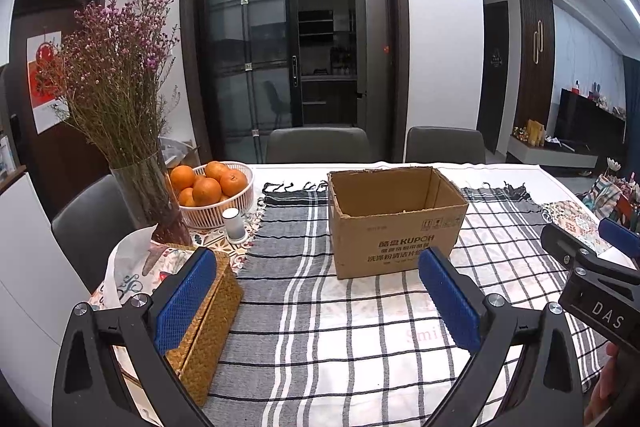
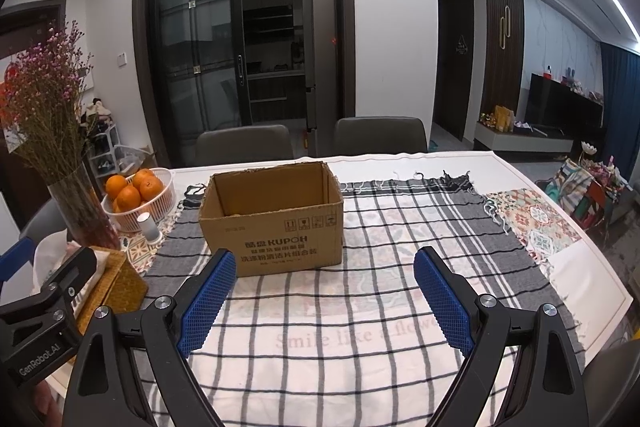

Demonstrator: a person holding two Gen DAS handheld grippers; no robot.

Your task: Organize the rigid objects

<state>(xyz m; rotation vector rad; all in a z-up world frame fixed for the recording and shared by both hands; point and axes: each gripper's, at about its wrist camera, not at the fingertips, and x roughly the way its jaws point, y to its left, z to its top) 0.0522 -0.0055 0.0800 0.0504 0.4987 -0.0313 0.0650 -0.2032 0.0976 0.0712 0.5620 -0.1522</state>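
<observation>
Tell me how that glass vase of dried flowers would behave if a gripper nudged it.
The glass vase is tall and narrow with a wide spray of dried flowers above, so it likely tips easily. Being glass, it is probably slippery and breakable. The fruit basket stands close beside it, so it could knock that.

Cardboard, woven cloth and textured plastic

The box (image 2: 272,223) is matt brown corrugated cardboard with ragged cut edges; the checked cloth (image 2: 360,307) is soft, woven and fringed. The tissue holder (image 1: 208,311) is coarse wicker, the vase (image 1: 150,199) clear glass, the fruit basket (image 1: 218,215) white ribbed plastic, and the gripper pads (image 2: 206,301) rough blue.
</observation>
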